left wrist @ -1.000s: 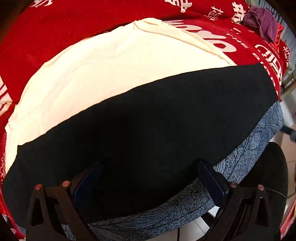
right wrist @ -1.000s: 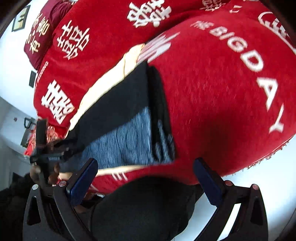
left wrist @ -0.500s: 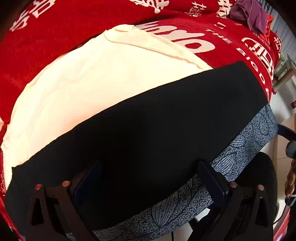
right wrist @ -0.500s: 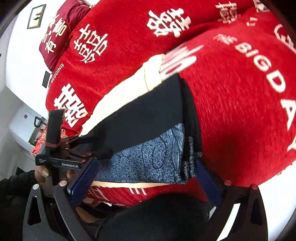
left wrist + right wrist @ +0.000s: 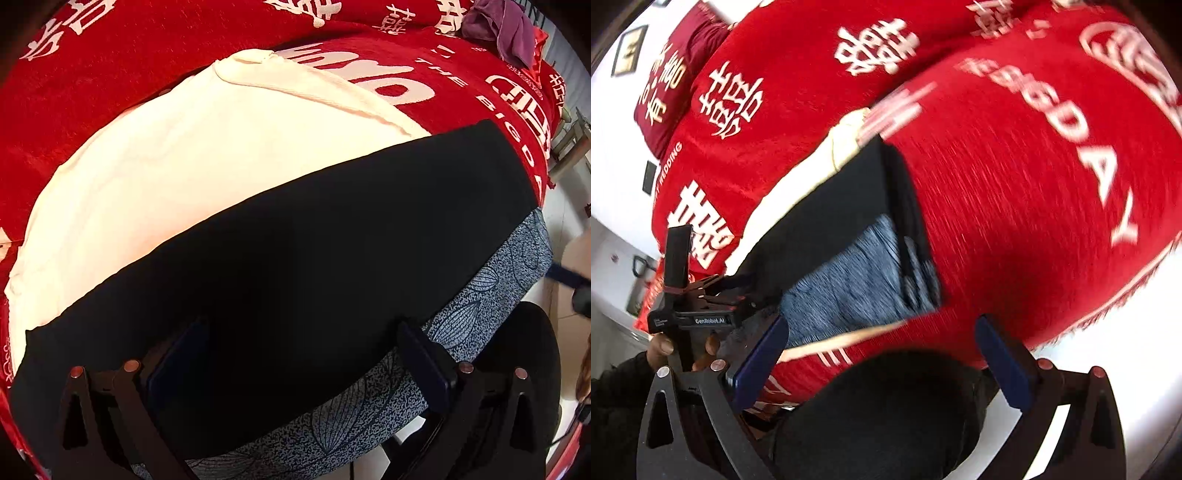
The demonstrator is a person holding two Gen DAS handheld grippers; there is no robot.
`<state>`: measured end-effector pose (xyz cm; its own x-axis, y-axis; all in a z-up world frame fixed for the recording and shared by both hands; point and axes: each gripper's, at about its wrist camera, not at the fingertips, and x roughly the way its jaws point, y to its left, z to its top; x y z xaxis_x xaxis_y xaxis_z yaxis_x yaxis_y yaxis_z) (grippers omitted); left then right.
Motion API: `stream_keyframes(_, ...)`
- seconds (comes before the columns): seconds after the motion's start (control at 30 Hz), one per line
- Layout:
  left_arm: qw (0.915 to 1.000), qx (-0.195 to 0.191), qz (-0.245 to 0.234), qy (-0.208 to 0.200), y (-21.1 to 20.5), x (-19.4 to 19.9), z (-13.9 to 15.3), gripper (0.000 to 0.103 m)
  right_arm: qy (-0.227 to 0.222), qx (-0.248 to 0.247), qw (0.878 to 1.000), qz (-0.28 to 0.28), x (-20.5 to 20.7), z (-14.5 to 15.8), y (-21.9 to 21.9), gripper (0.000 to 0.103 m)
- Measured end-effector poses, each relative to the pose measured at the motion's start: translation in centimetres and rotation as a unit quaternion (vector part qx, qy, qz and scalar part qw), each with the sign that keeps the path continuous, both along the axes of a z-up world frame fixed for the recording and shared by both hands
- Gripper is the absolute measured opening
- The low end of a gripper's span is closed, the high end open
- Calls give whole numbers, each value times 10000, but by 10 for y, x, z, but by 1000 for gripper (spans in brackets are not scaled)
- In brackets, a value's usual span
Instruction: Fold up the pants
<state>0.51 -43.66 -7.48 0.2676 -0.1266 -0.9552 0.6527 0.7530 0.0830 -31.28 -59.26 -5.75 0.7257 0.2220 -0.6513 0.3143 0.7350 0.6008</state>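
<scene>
Black pants [image 5: 314, 258] lie folded on a red bedspread, with a blue-grey leaf-patterned layer [image 5: 491, 291] showing along their near edge. They rest over a cream garment [image 5: 166, 177]. My left gripper [image 5: 299, 365] is open, its fingers spread just above the near part of the pants. In the right wrist view the pants [image 5: 849, 221] lie to the left with the patterned layer [image 5: 857, 291] on top, and my left gripper [image 5: 738, 295] shows at their left end. My right gripper [image 5: 882, 362] is open and empty, off the bed's edge.
The red bedspread [image 5: 1015, 166] with white lettering covers the bed. A purple cloth [image 5: 498, 26] lies at the far right corner. A dark red pillow [image 5: 665, 88] sits at the head. A black rounded shape [image 5: 886, 417] is below the bed edge. White floor [image 5: 1145, 332] lies to the right.
The right gripper has swung back from the pants' corner towards the bed's edge, its view blurred. The left gripper has held its place over the pants, open throughout.
</scene>
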Motion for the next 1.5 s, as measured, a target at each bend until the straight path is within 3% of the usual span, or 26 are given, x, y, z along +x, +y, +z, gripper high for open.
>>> stream_keyframes(0.07, 10000, 2, 20, -5, -2, -1, -1, 103, -118, -38, 9999, 83, 6, -5, 5, 96)
stream_keyframes(0.13, 10000, -12, 13, 13, -1, -1, -1, 103, -346, 27, 9993, 137, 13, -2, 9, 68)
stream_keyframes(0.17, 10000, -14, 7, 19, -1, -1, -1, 103, -375, 19, 9992, 142, 15, -1, 11, 61)
stream_keyframes(0.23, 10000, -16, 10, 28, -2, -1, -2, 103, -352, -156, 9986, 360, 22, 6, 22, 37)
stream_keyframes(0.3, 10000, -20, 10, 10, -2, -1, -2, 103, -372, -315, 9969, 624, 27, 13, 32, 33)
stream_keyframes(0.4, 10000, -32, 2, 3, -1, -1, -2, 103, -487, -380, 9960, 640, 31, 16, 36, 33)
stream_keyframes(0.43, 10000, -36, -3, 3, 0, -2, -2, 103, -340, -363, 9976, 486, 35, 11, 32, 33)
stream_keyframes(0.5, 10000, -43, -20, 20, 2, -2, -1, 103, -8, 18, 9995, 307, 45, -2, 23, 33)
stream_keyframes(0.57, 10000, -62, -43, 47, 4, -2, 0, 103, -31, 254, 9995, 209, 40, 0, 20, 34)
stream_keyframes(0.7, 10000, -70, -35, 6, 4, -2, -1, 103, 142, 98, 9998, 78, 16, 0, 28, 64)
stream_keyframes(0.87, 10000, -68, -47, 29, 3, -2, -1, 103, 179, 516, 9958, -733, -7, -24, 4, 65)
stream_keyframes(0.93, 10000, -53, -36, 18, 2, -2, -2, 103, 205, 599, 9951, -757, -6, -28, 3, 66)
stream_keyframes(1.13, 10000, -47, -26, 9, 1, -1, -2, 103, -567, 78, 9970, -520, 10, 5, 15, 68)
stream_keyframes(1.3, 10000, -56, -21, 6, 1, -2, -1, 103, -333, -452, 9984, -61, 40, 15, 29, 68)
stream_keyframes(1.4, 10000, -92, -31, 18, 2, -1, -1, 103, -559, -663, 9962, 86, 42, 30, 39, 68)
stream_keyframes(1.5, 10000, -68, 1, -6, 1, -1, -2, 103, -82, -689, 9972, 284, 60, 18, 41, 68)
